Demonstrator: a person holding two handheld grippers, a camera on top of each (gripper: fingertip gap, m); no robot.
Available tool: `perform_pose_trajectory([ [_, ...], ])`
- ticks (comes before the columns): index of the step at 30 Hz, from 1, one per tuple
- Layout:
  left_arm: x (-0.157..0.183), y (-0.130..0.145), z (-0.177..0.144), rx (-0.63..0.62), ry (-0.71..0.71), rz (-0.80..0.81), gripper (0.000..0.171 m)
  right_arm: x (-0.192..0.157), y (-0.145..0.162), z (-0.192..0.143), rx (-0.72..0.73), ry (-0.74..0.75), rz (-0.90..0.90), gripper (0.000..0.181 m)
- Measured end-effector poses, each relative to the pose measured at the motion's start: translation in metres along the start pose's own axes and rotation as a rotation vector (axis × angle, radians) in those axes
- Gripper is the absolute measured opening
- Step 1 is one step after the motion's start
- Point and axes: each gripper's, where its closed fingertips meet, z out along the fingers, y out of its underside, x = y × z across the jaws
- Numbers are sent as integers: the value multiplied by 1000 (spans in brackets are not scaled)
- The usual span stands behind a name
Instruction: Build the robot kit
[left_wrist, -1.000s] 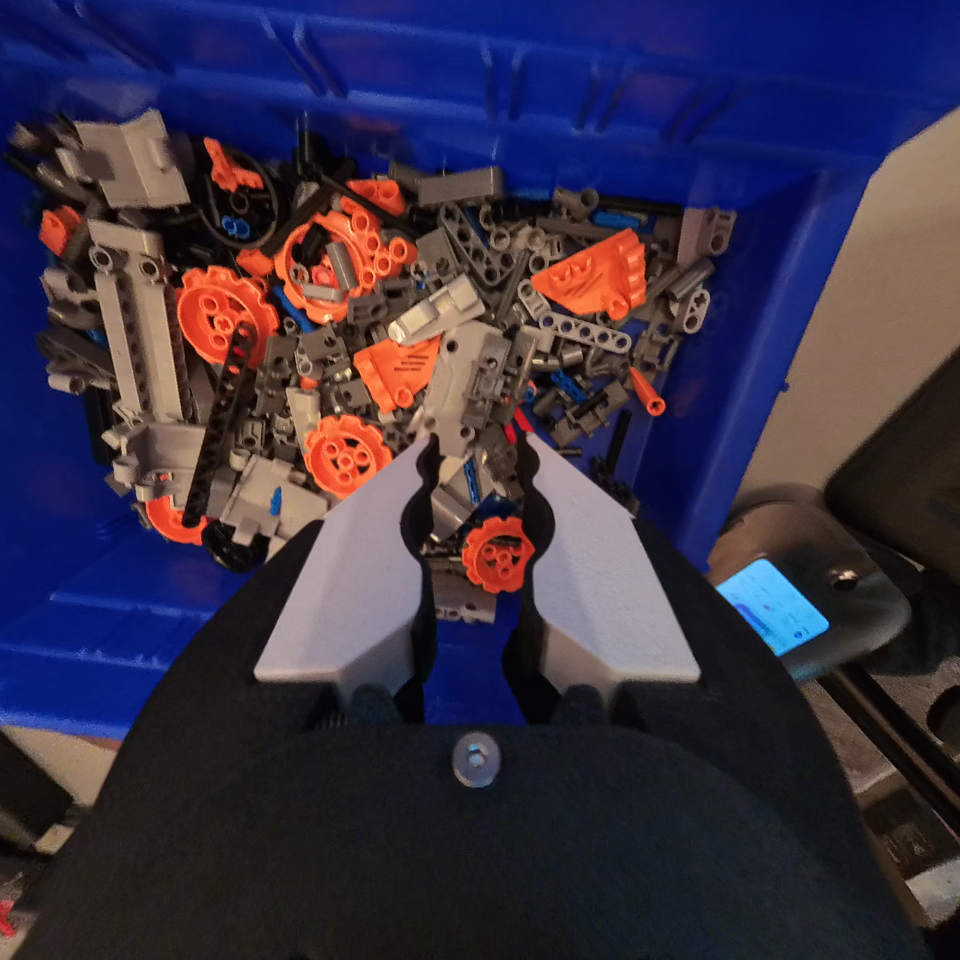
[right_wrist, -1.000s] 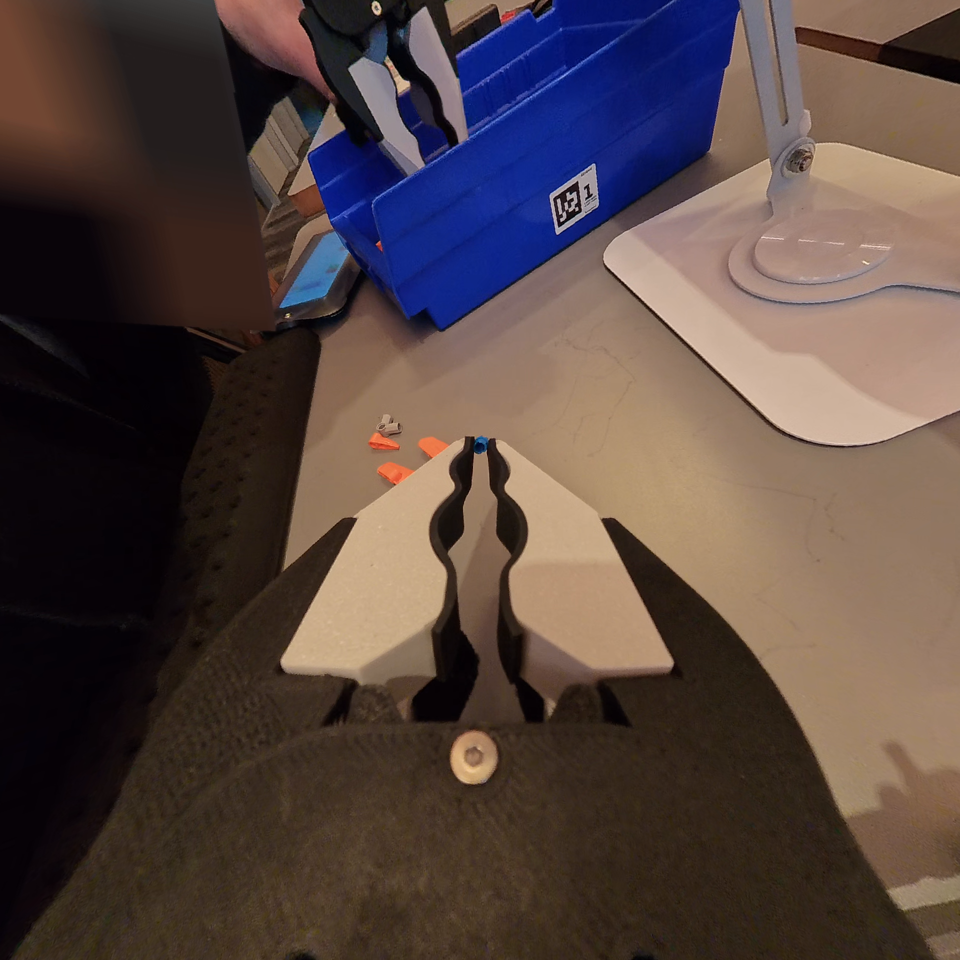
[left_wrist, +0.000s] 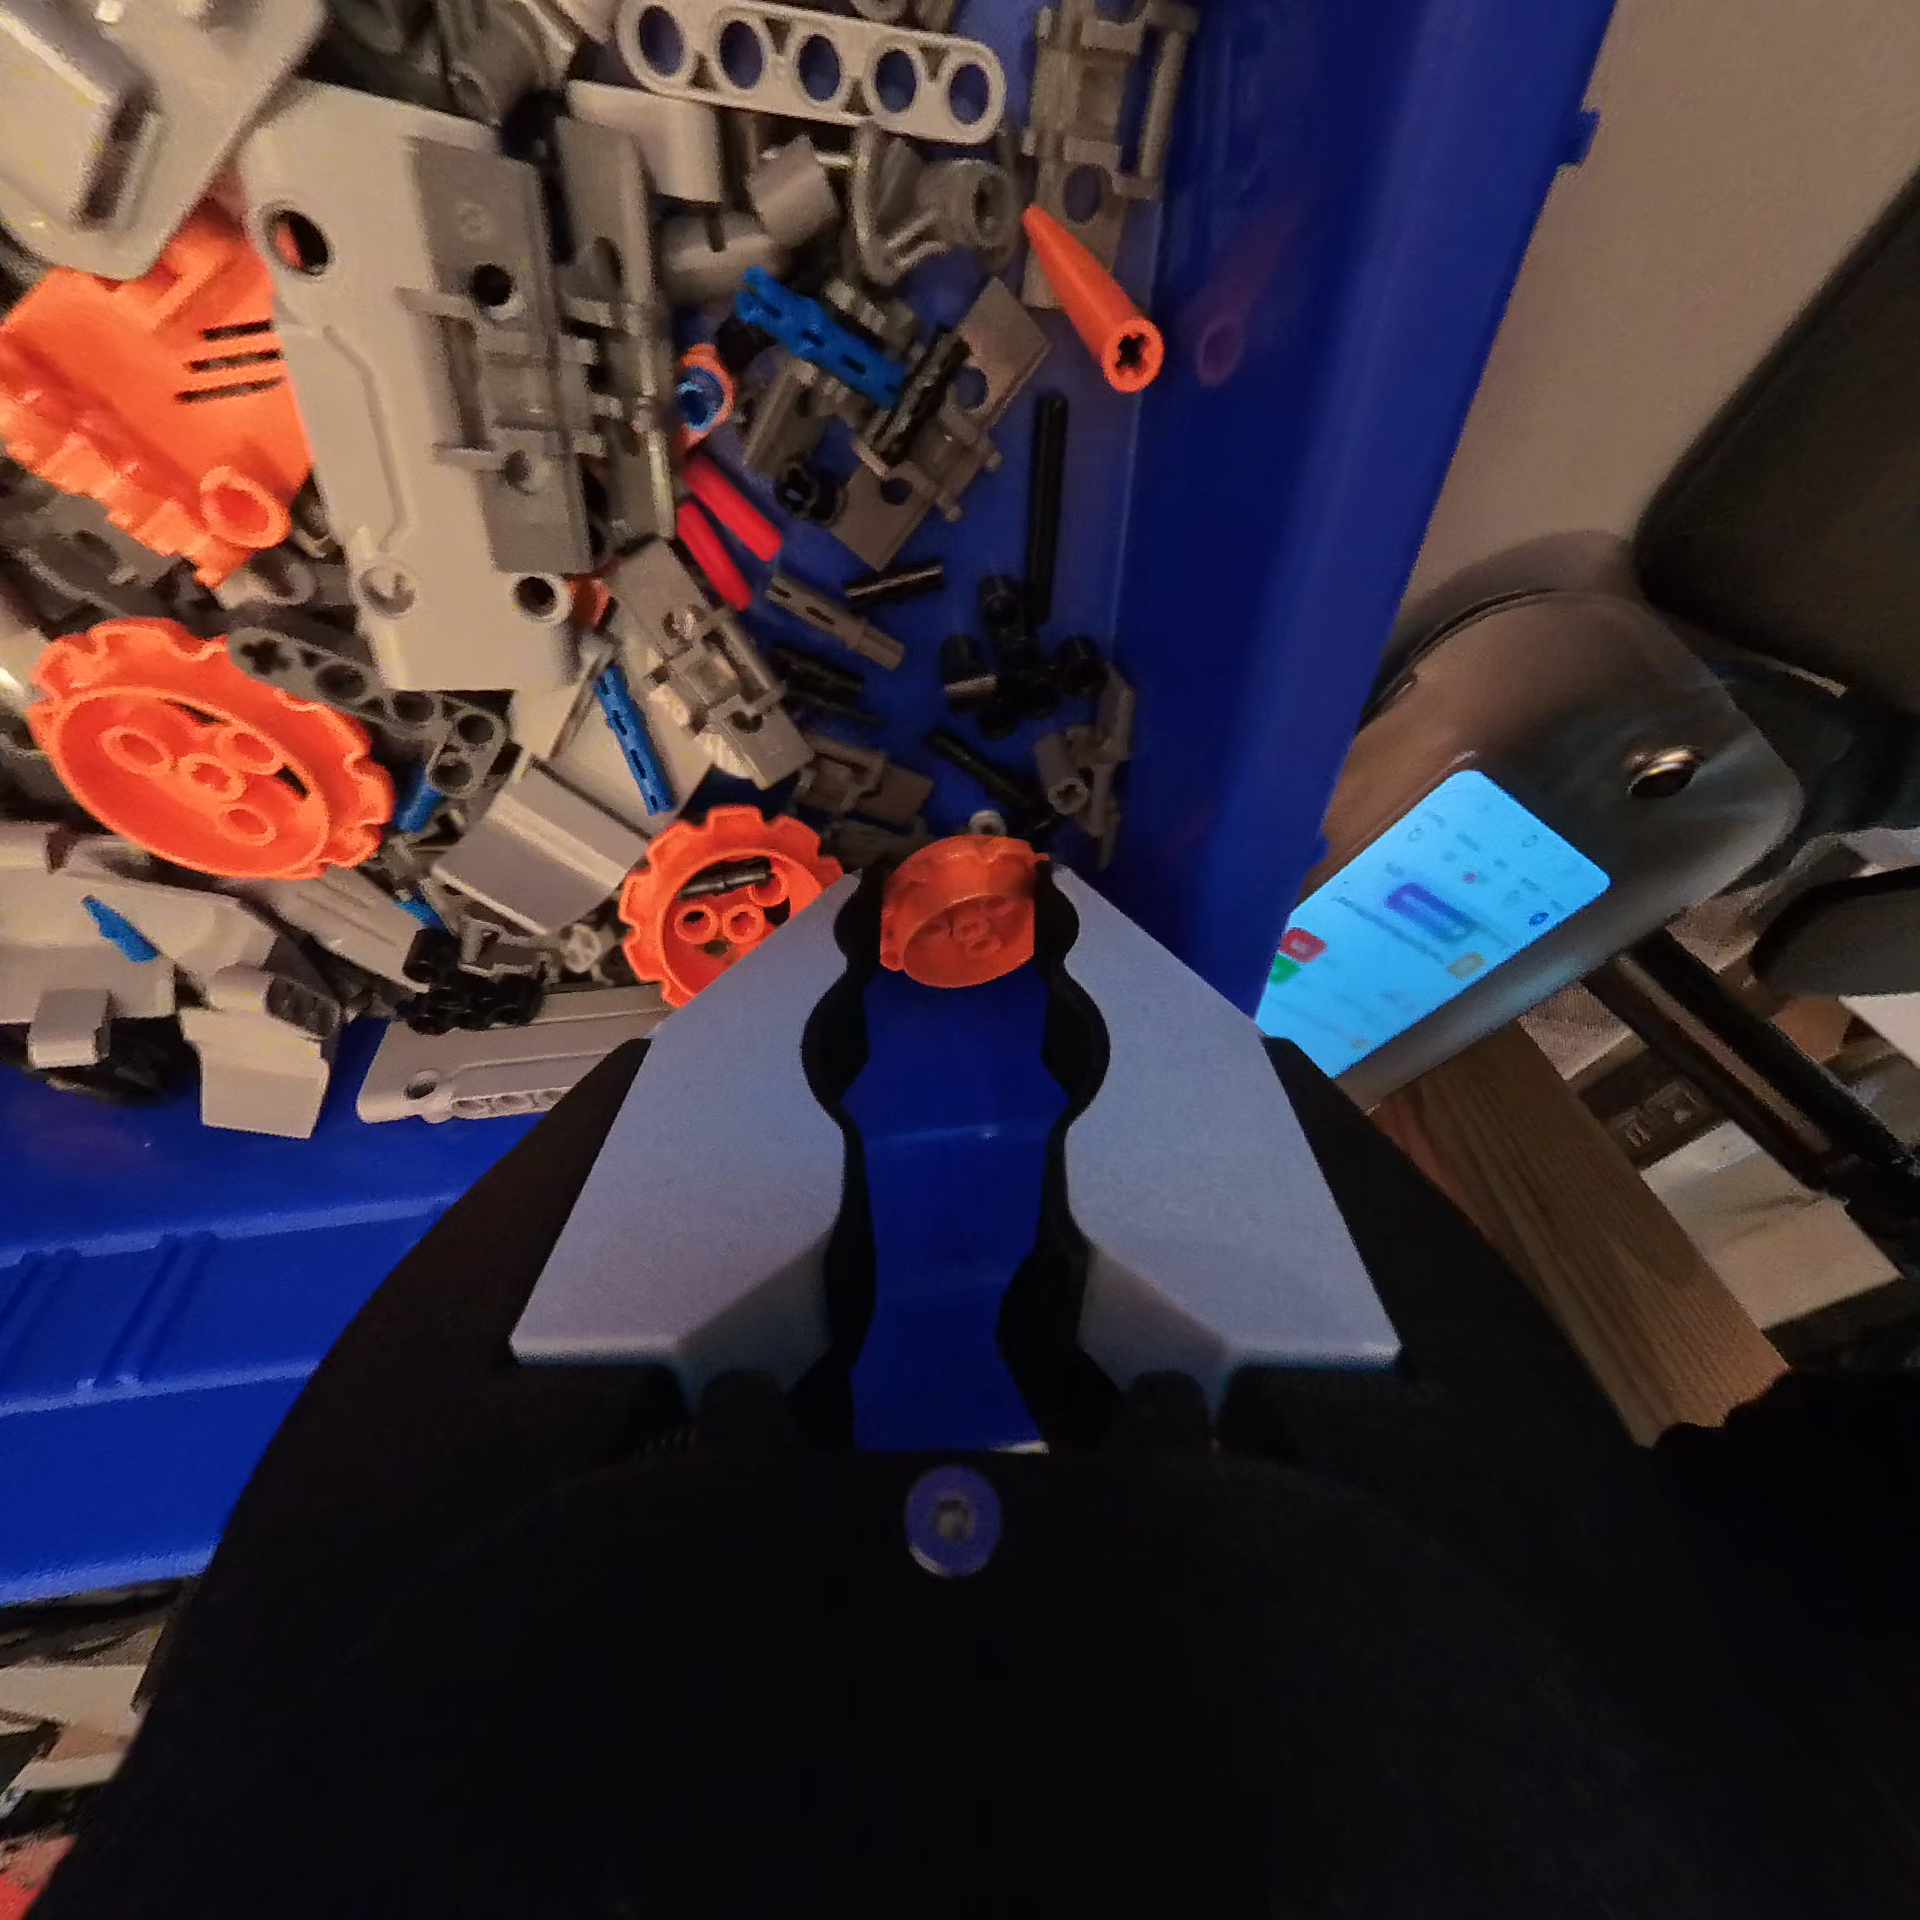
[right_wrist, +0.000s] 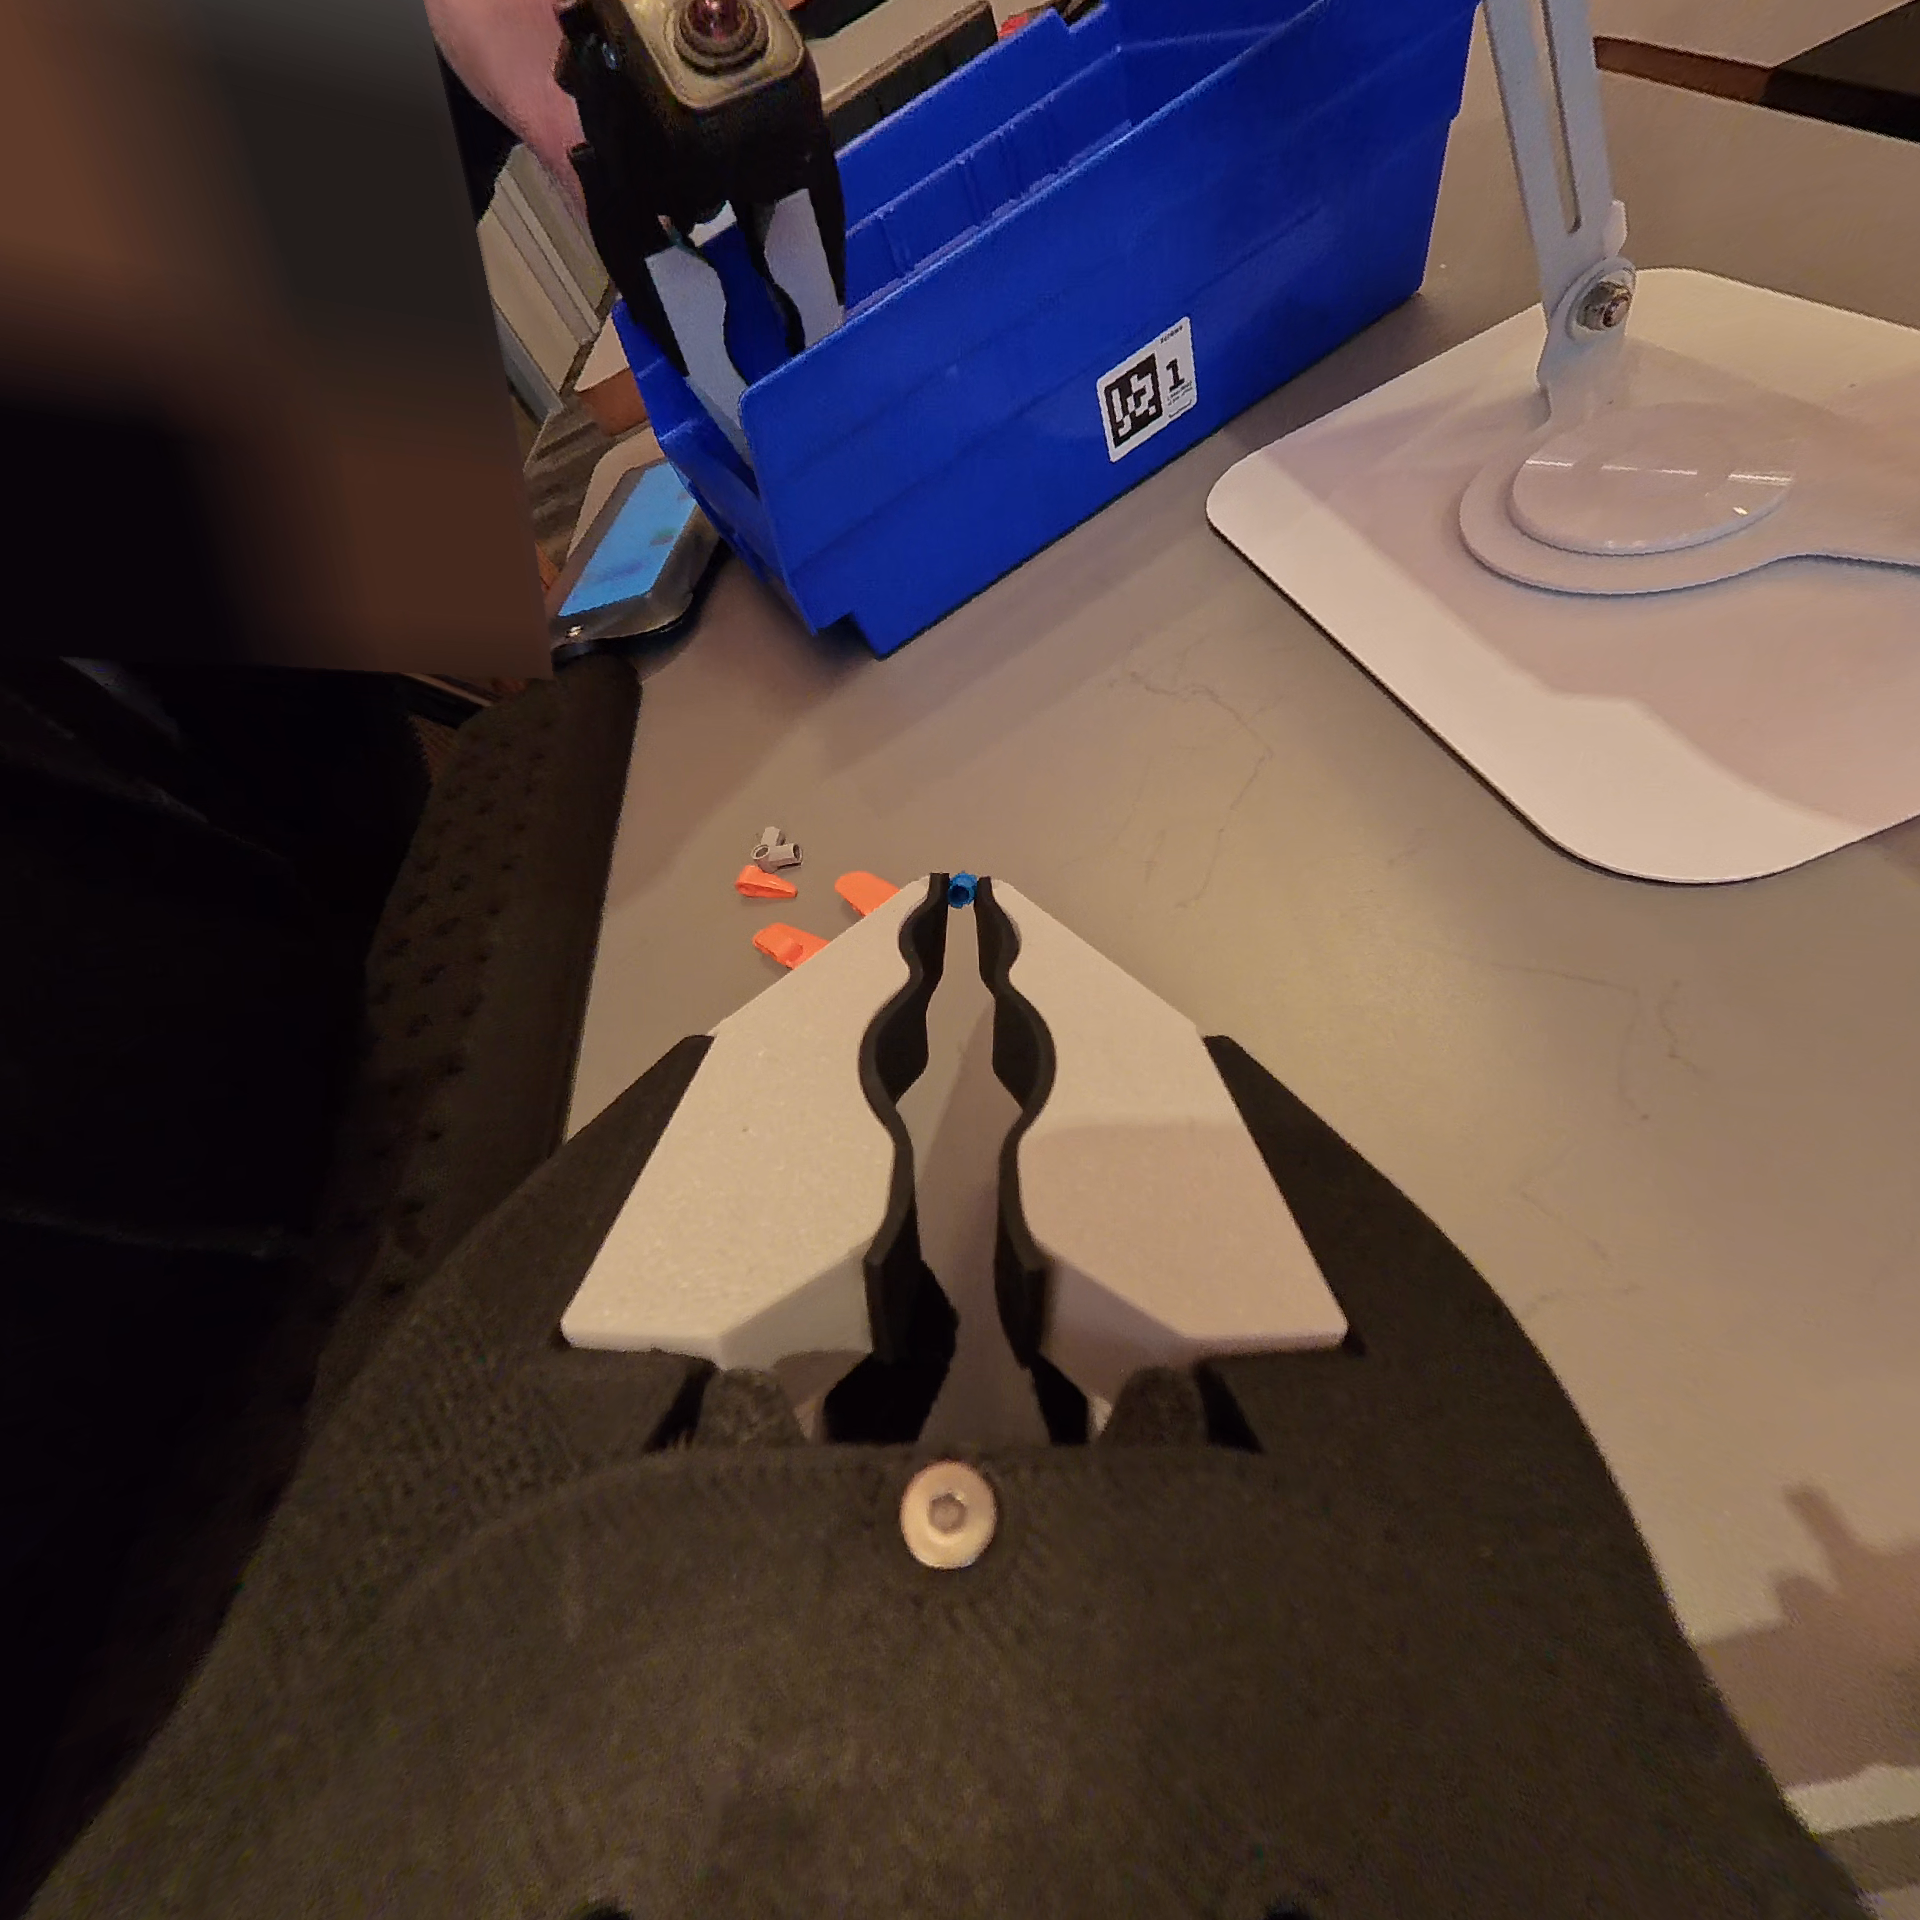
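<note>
Left claw (left_wrist: 961, 894) is down in the blue bin (left_wrist: 1226, 520), clenched on a small orange gear (left_wrist: 961, 920) by its toothed rim. Hard light plastic, prob slippery, so rim's the spot. Right claw (right_wrist: 961, 888) pinches a tiny blue pin (right_wrist: 961, 890) over the worktop (right_wrist: 1247, 935), near some orange bits (right_wrist: 767, 883).

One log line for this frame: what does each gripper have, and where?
left gripper: shut on small orange wheel, inside blue bin | right gripper: shut on tiny blue piece, over grey table
</note>
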Motion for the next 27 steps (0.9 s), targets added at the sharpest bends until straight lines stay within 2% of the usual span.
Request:
perform_pose_trajectory([
  [4, -12, -9, -13, 91, -34, -24, 27, -1, -1, 0, 3, -1, -2, 3],
  [7, -30, -19, -26, 162, -113, -55, 13, -2, -1, 1, 3, -5, -3, 3],
  [12, -45, -30, -33, 221, -186, -72, 21, -3, -2, 0, 6, -5, -5, 3],
  [14, -40, -33, -36, 252, -157, -68, 21, -3, -2, 0, 6, -5, -4, 3],
  [20, -32, -26, -38, 250, -129, -55, 21, -3, -1, 1, 5, -6, -1, 3],
  [27, -40, -16, -34, 237, -143, -105, 27, -3, -1, 1, 3, -8, 1, 3],
])
